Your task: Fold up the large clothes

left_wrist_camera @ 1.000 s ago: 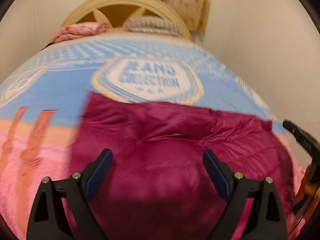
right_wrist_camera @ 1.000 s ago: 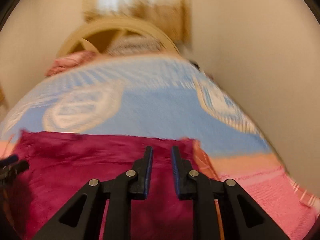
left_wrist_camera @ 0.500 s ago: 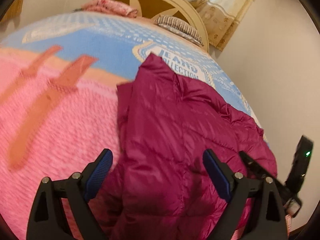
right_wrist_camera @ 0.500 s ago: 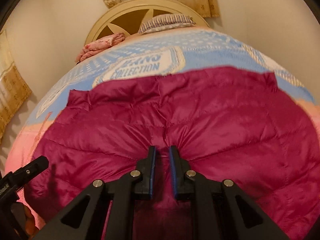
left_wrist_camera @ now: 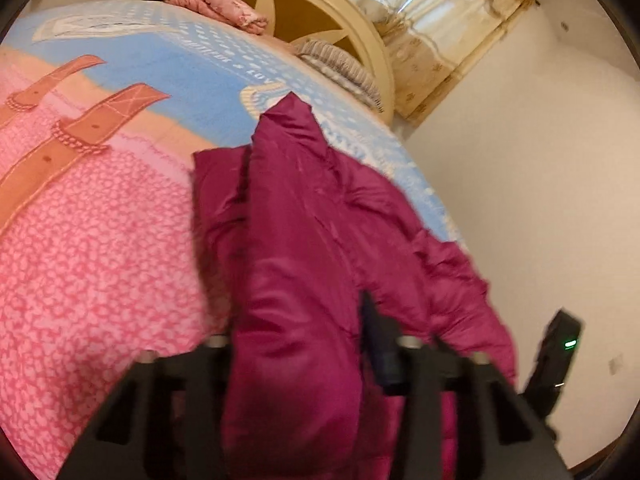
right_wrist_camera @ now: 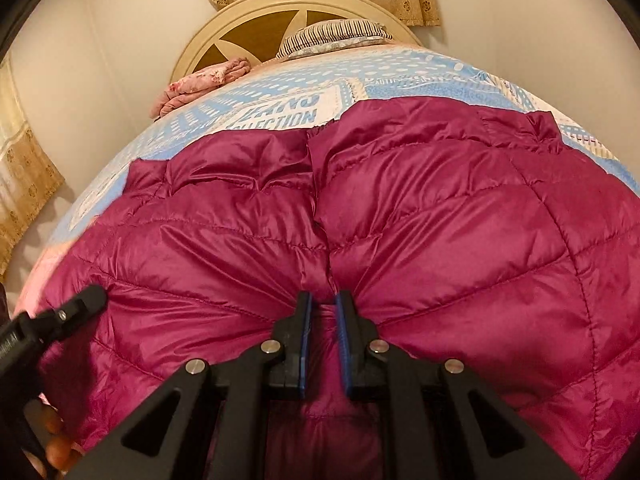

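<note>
A magenta quilted puffer jacket (right_wrist_camera: 420,216) lies spread on the bed and fills most of the right wrist view. My right gripper (right_wrist_camera: 322,308) is shut on a pinch of its fabric at the near edge, by the centre seam. In the left wrist view the jacket (left_wrist_camera: 304,240) runs from the bed's right side toward me. My left gripper (left_wrist_camera: 298,344) has closed on a thick fold of it; the fabric bulges between the fingers and hides the left finger. The left gripper's tip (right_wrist_camera: 86,298) shows at the jacket's left edge in the right wrist view.
The bed carries a blue and pink blanket (left_wrist_camera: 100,240) with brown strap print. A folded pink quilt (right_wrist_camera: 200,82) and a striped pillow (right_wrist_camera: 336,36) lie by the cream headboard (right_wrist_camera: 248,24). A wall (left_wrist_camera: 540,160) runs close along the bed's right side; curtains (right_wrist_camera: 24,184) hang left.
My left gripper was open above the jacket and has closed on a fold of it. My right gripper stays shut on the jacket, closer to it and lower.
</note>
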Available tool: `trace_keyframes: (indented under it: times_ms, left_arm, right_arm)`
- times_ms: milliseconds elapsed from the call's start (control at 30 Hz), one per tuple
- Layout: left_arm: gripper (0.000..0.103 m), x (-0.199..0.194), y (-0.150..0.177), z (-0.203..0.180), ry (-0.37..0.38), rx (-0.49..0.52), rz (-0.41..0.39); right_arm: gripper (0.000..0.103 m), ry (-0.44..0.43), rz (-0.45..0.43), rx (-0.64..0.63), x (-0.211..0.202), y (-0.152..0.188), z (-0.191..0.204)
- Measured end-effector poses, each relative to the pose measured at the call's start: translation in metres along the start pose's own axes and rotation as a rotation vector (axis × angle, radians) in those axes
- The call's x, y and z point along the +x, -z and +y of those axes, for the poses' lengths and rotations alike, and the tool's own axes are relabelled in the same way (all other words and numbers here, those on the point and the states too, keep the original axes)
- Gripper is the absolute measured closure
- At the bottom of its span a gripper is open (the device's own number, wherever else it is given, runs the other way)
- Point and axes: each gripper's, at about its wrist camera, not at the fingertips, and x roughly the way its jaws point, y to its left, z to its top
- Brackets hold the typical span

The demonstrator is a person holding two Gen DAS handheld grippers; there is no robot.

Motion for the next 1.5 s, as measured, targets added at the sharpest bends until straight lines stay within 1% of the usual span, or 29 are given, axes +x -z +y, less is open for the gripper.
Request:
trace_keyframes:
  times_ms: [67, 100, 167, 233, 267, 333, 433, 467, 500, 600, 633, 667, 733, 767, 800, 867, 933, 1000, 1100, 1167, 1233, 1267, 1300, 1333, 1367, 1433, 1500]
  left_arm:
    - [0.081, -0.009, -0.004, -0.009, 0.033, 0.025, -0.013]
    - [0.084, -0.015, -0.006, -0.016, 0.063, 0.033, -0.02]
    - [0.086, -0.027, -0.012, -0.031, 0.123, 0.055, -0.033]
    - [0.086, -0.041, -0.016, -0.051, 0.15, 0.105, -0.04]
    - [0.086, -0.044, -0.017, -0.058, 0.154, 0.121, -0.043]
    - [0.086, -0.06, -0.018, -0.079, 0.155, 0.182, -0.051]
    - [0.086, -0.082, -0.02, -0.104, 0.139, 0.284, -0.056]
    - [0.086, -0.087, -0.019, -0.113, 0.12, 0.333, -0.05]
    - [0.086, -0.091, -0.017, -0.121, 0.094, 0.378, -0.044]
    - [0.086, -0.091, -0.008, -0.139, -0.02, 0.527, -0.011]
    - [0.086, -0.09, -0.002, -0.144, -0.069, 0.583, -0.006]
    - [0.085, -0.089, 0.001, -0.145, -0.09, 0.613, -0.008]
    - [0.085, -0.09, 0.007, -0.146, -0.08, 0.639, -0.001]
    - [0.085, -0.089, 0.01, -0.145, -0.076, 0.639, 0.006]
    - [0.085, -0.085, 0.014, -0.146, -0.072, 0.642, 0.016]
    - [0.085, -0.074, 0.022, -0.151, -0.069, 0.654, 0.038]
    - [0.085, -0.058, 0.039, -0.162, -0.058, 0.677, 0.074]
    - [0.085, -0.044, 0.058, -0.172, -0.062, 0.716, 0.104]
    - [0.085, -0.021, 0.089, -0.185, -0.091, 0.796, 0.143]
    - [0.085, -0.01, 0.107, -0.191, -0.113, 0.852, 0.152]
    - [0.084, -0.001, 0.124, -0.195, -0.129, 0.906, 0.159]
    - [0.084, 0.001, 0.128, -0.196, -0.131, 0.918, 0.158]
    - [0.083, 0.004, 0.135, -0.196, -0.133, 0.94, 0.154]
    - [0.083, 0.007, 0.14, -0.196, -0.136, 0.96, 0.15]
    - [0.083, 0.01, 0.144, -0.195, -0.137, 0.972, 0.15]
    - [0.083, 0.014, 0.15, -0.192, -0.129, 0.98, 0.145]
    - [0.083, 0.015, 0.152, -0.192, -0.114, 0.969, 0.138]
  right_arm:
    - [0.092, 0.01, 0.008, -0.008, 0.0, 0.0, 0.001]
    - [0.092, 0.014, 0.013, -0.01, 0.001, 0.0, 0.002]
    - [0.092, 0.005, 0.026, 0.013, 0.0, -0.001, 0.001]
    - [0.092, -0.03, 0.042, 0.076, -0.002, 0.0, 0.0]
    - [0.092, -0.055, 0.054, 0.121, -0.004, 0.002, 0.001]
    - [0.092, -0.099, 0.077, 0.181, -0.009, 0.008, 0.006]
    - [0.092, -0.21, 0.113, 0.246, -0.016, 0.022, 0.03]
    - [0.092, -0.267, 0.13, 0.271, -0.017, 0.028, 0.041]
    - [0.092, -0.331, 0.15, 0.3, -0.016, 0.035, 0.052]
    - [0.092, -0.488, 0.218, 0.371, -0.009, 0.05, 0.077]
    - [0.093, -0.516, 0.234, 0.374, -0.008, 0.052, 0.081]
    - [0.093, -0.537, 0.25, 0.362, -0.008, 0.053, 0.084]
    - [0.093, -0.541, 0.247, 0.353, -0.016, 0.053, 0.077]
    - [0.093, -0.554, 0.219, 0.376, -0.027, 0.053, 0.065]
    - [0.093, -0.554, 0.171, 0.399, -0.041, 0.051, 0.049]
    - [0.092, -0.525, 0.085, 0.416, -0.066, 0.048, 0.019]
    - [0.092, -0.485, 0.005, 0.432, -0.091, 0.044, -0.014]
    - [0.092, -0.403, -0.057, 0.435, -0.113, 0.039, -0.048]
    - [0.092, -0.286, -0.079, 0.41, -0.127, 0.033, -0.084]
    - [0.091, -0.248, -0.066, 0.414, -0.129, 0.031, -0.099]
    - [0.083, -0.266, -0.052, 0.427, -0.129, 0.03, -0.115]
    - [0.065, -0.289, -0.045, 0.437, -0.128, 0.028, -0.122]
    - [0.043, -0.322, -0.053, 0.451, -0.128, 0.027, -0.129]
    - [0.034, -0.35, -0.07, 0.465, -0.128, 0.025, -0.131]
    - [0.028, -0.382, -0.089, 0.475, -0.129, 0.023, -0.135]
    - [0.028, -0.428, -0.088, 0.472, -0.128, 0.013, -0.137]
    - [0.028, -0.46, -0.038, 0.425, -0.115, 0.0, -0.133]
